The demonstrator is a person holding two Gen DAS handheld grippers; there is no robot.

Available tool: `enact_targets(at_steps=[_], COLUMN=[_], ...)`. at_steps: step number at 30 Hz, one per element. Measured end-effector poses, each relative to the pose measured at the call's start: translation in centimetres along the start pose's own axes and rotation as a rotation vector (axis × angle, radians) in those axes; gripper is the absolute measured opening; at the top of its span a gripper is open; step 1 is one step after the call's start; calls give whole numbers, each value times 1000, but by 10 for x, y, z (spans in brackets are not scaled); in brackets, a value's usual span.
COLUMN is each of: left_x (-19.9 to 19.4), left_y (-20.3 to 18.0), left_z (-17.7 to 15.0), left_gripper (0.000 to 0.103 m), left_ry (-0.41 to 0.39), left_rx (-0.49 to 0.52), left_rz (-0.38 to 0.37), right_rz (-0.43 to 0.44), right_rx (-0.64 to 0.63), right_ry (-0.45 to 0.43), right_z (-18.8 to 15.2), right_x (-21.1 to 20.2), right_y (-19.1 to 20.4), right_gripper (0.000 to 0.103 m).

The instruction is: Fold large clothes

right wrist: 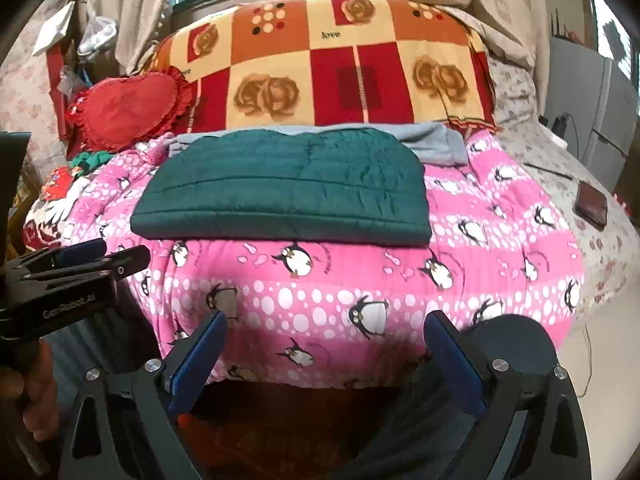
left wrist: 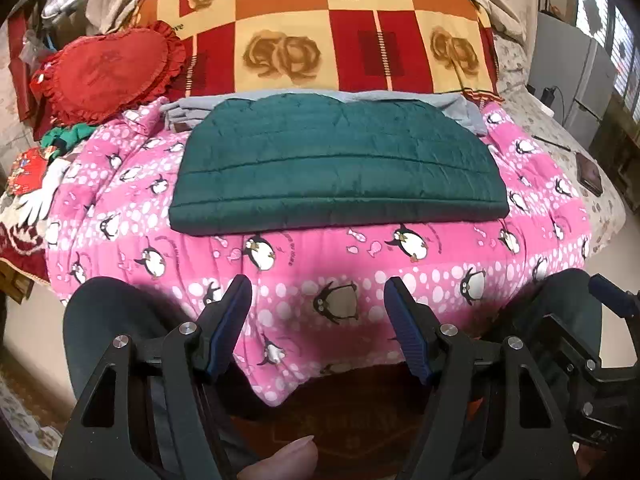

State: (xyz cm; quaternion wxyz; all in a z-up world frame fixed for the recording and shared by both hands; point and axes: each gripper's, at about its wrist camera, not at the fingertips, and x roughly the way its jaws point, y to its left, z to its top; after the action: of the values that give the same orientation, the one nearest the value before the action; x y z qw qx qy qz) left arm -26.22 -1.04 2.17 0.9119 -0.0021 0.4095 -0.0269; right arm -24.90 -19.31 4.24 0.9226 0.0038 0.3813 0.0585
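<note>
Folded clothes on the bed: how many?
2: a green quilted garment on the pink penguin blanket, and a grey one partly hidden beneath its far edge; more may be hidden.

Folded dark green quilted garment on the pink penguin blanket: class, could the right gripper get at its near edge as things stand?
Probably yes: the open right gripper faces the folded dark green quilted garment, only pink penguin blanket between.

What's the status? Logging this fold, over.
Both tongs, left and right, open, empty, short of the bed. Green quilted garment lies folded flat on the penguin blanket. Nothing in the way.
</note>
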Motion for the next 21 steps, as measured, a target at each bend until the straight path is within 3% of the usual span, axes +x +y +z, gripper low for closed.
enact_targets(at_steps=[21], left_x=[-5], left_y=[1], left_z=[0], left_gripper=[69], left_ry=[-11], left_rx=[-15], left_rz=[6], right_rz=[15], right_rx=[-3], right_ry=[-2], right_z=[-2], right_x=[-2], right_y=[3], right_gripper=[97])
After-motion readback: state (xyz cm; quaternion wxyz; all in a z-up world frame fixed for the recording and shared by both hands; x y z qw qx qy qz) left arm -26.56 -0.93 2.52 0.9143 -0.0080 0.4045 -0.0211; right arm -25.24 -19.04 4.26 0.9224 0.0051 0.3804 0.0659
